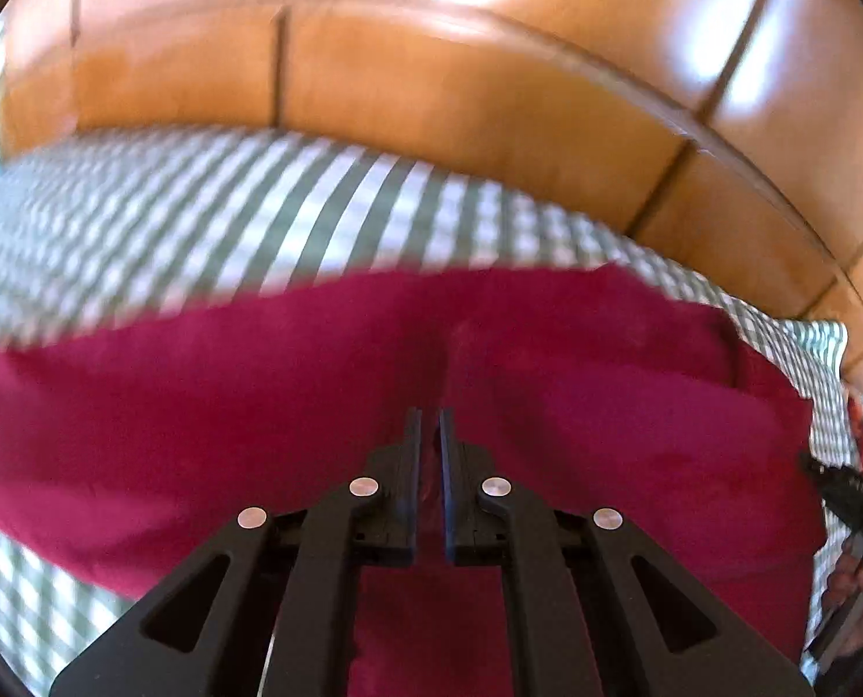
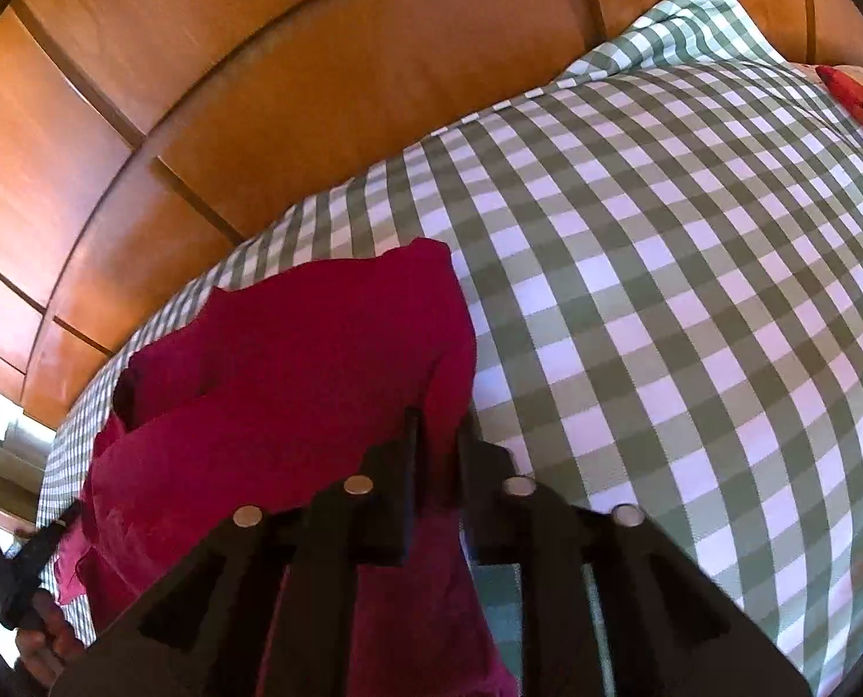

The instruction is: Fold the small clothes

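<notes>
A crimson garment [image 1: 315, 406] lies spread on a green-and-white checked cloth [image 1: 257, 203]. My left gripper [image 1: 430, 424] sits over the garment's middle with its jaws nearly together, and a fold of the crimson fabric shows between them. In the right wrist view the same garment [image 2: 292, 360] lies bunched at the left of the checked cloth [image 2: 664, 290]. My right gripper [image 2: 438, 430] is shut on the garment's right edge, with fabric running between its fingers. The left gripper shows at the lower left of the right wrist view [image 2: 25, 569], at the garment's other edge.
An orange-brown panelled wooden board [image 1: 431, 69] rises behind the cloth, also in the right wrist view [image 2: 199, 87]. A red and blue patterned item [image 2: 861, 93] lies at the cloth's far right. The other gripper and a hand [image 1: 855, 523] show at the right edge.
</notes>
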Action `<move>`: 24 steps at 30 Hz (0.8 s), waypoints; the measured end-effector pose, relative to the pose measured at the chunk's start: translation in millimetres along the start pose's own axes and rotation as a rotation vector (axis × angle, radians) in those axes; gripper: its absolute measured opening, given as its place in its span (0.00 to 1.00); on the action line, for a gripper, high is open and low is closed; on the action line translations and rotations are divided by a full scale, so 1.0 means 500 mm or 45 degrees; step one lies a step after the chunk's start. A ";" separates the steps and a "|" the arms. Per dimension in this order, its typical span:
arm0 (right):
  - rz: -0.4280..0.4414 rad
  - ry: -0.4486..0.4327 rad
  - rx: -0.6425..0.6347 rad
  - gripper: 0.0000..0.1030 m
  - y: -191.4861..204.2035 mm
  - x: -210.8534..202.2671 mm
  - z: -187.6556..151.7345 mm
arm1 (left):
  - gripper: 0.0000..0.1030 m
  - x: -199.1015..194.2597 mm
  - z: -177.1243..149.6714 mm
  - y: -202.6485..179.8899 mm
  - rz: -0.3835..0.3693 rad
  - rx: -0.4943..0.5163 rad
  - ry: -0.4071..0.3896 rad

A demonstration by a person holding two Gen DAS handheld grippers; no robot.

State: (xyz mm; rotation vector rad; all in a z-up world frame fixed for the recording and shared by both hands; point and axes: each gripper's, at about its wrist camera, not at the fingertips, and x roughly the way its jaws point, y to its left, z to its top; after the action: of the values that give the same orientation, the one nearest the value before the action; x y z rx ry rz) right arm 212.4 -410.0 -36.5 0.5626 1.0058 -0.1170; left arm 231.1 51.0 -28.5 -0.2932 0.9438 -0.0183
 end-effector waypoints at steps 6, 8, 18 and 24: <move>-0.034 -0.127 -0.088 0.52 0.020 -0.098 -0.024 | 0.13 -0.047 -0.031 0.052 -0.254 -0.128 -0.014; -0.010 -0.151 -0.177 0.52 0.053 -0.126 -0.051 | 0.13 -0.063 -0.039 0.051 -0.259 -0.108 -0.024; -0.115 -0.021 -0.649 0.55 0.184 -0.066 -0.243 | 0.17 -0.175 -0.144 0.181 -0.109 -0.276 -0.101; -0.028 -0.092 -0.628 0.66 0.195 -0.138 -0.264 | 0.44 -0.268 -0.226 0.425 0.027 -0.723 -0.182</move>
State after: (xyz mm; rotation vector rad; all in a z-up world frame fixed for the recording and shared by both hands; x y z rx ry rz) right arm 107.5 -272.0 4.9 0.0960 0.9279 0.0907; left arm 37.9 247.0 -38.6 -0.7984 0.7950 0.2913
